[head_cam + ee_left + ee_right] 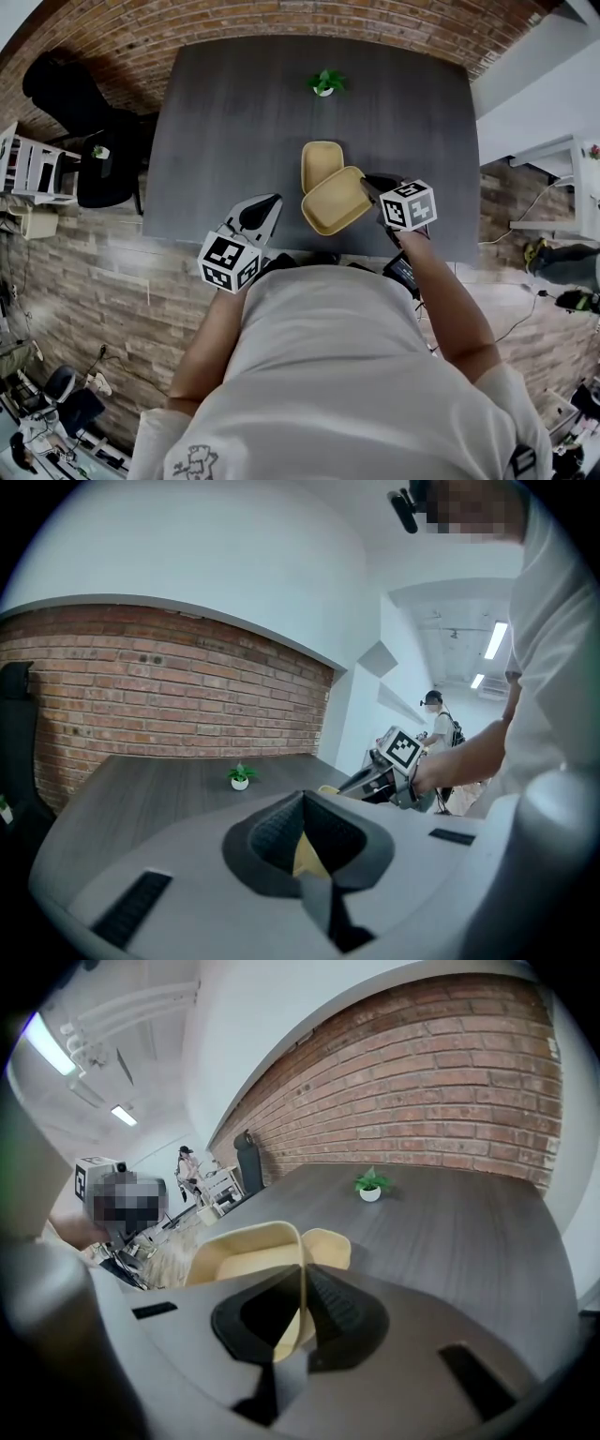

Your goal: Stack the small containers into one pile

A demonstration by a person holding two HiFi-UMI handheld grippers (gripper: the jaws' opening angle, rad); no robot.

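Two shallow yellow containers are on the dark grey table. One container lies flat on the table. The other container is tilted, overlaps the first one's near end, and its right rim is pinched by my right gripper. In the right gripper view the held container's thin wall runs between the pads of the right gripper, with the flat container just beyond. My left gripper hovers left of both containers, shut and holding nothing; a yellow patch shows behind its jaws.
A small potted plant stands at the far middle of the table. A black chair and white shelving are off the table's left side. A brick wall lies beyond. A distant person stands in the corridor.
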